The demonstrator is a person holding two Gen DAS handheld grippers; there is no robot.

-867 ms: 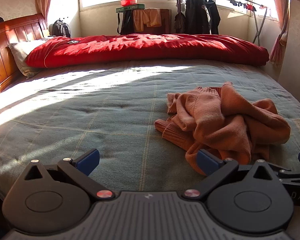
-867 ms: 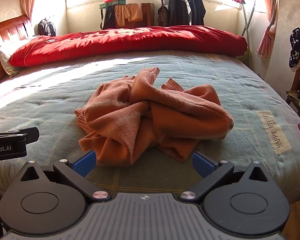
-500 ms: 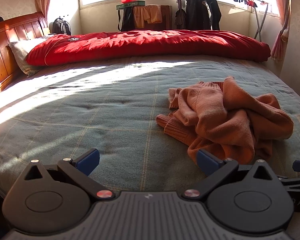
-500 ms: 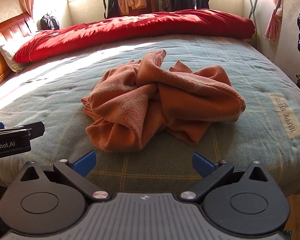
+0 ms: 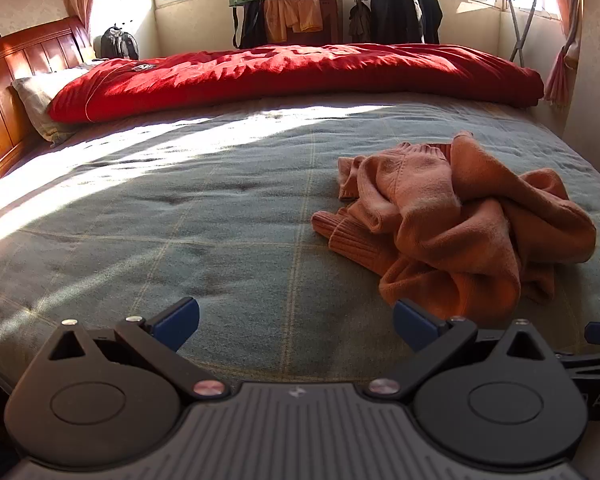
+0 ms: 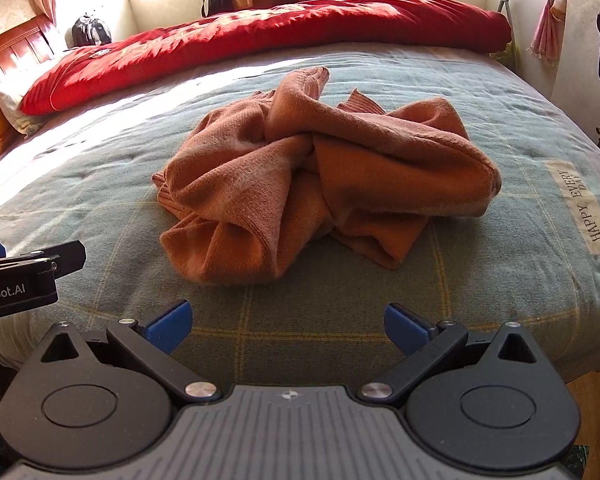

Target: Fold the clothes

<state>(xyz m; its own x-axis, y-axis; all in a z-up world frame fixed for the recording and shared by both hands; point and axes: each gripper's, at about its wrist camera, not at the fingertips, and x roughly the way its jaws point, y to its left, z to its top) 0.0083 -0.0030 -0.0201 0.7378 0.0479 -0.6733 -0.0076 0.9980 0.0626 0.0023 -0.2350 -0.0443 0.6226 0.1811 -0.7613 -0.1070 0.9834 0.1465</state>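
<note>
right wrist view first, and the biggest thing in it is the bed [image 6: 520,288], its grey-green check cover running back to a rolled red quilt [image 6: 260,36] under the window. on that cover, close to the near edge, sits your job: an orange sweater [image 6: 324,184] dumped in a twisted heap, sleeves wound through the body, a ribbed cuff [image 5: 348,240] poking out towards the left side in the left wrist view. your right tongs [image 6: 288,326] hover just short of the heap, blue pads wide apart, nothing between them. your left tongs [image 5: 296,322] sit off to the left of the pile over bare cover, also spread wide and empty, angled down at the bed. nothing folded yet, by the look of it; this one needs untangling and laying flat first.

now the risks. that knot in the middle is the trap: pinch the bulk and you'll probably lift the whole lump, tightening the twist. bite too deep and you could catch the bed cover along with the knit and drag it. and the heap lies near the bed's edge, so a pull towards you may slide it off onto the floor.
</note>
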